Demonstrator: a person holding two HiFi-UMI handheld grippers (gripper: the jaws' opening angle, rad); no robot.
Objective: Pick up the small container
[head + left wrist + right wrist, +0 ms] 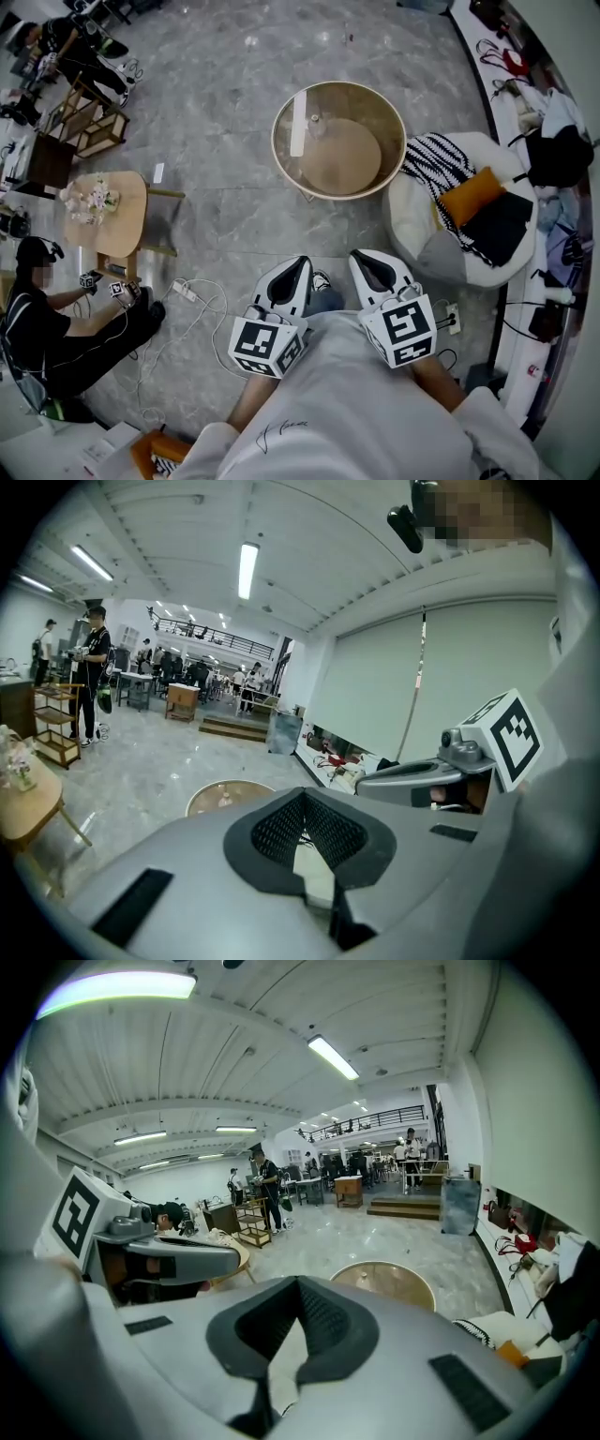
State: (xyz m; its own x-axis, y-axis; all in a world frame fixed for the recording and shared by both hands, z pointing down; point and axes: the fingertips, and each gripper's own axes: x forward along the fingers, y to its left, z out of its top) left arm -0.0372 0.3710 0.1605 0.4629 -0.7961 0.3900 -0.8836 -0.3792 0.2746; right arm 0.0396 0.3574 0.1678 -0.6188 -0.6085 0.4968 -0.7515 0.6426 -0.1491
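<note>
Nearest me, the left gripper [302, 264] and right gripper [362, 255] hang side by side, both jaws clenched on nothing. Ahead, the small container [317, 122] stands on the round table [375, 108], toward its far-left edge. Only my gripper views reach farther, to a standing person [94, 672] the head view misses.

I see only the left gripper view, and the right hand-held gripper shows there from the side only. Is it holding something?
Observer: No. In the right gripper view, the right hand-held gripper is shut, with nothing between the jaws.
Operator: What stands to the right of the round table?
Observer: In the head view, a white beanbag seat with an orange cushion on it.
Operator: Is anybody near the small wooden table?
Observer: Yes, a person in black sits on the floor beside it.
</note>
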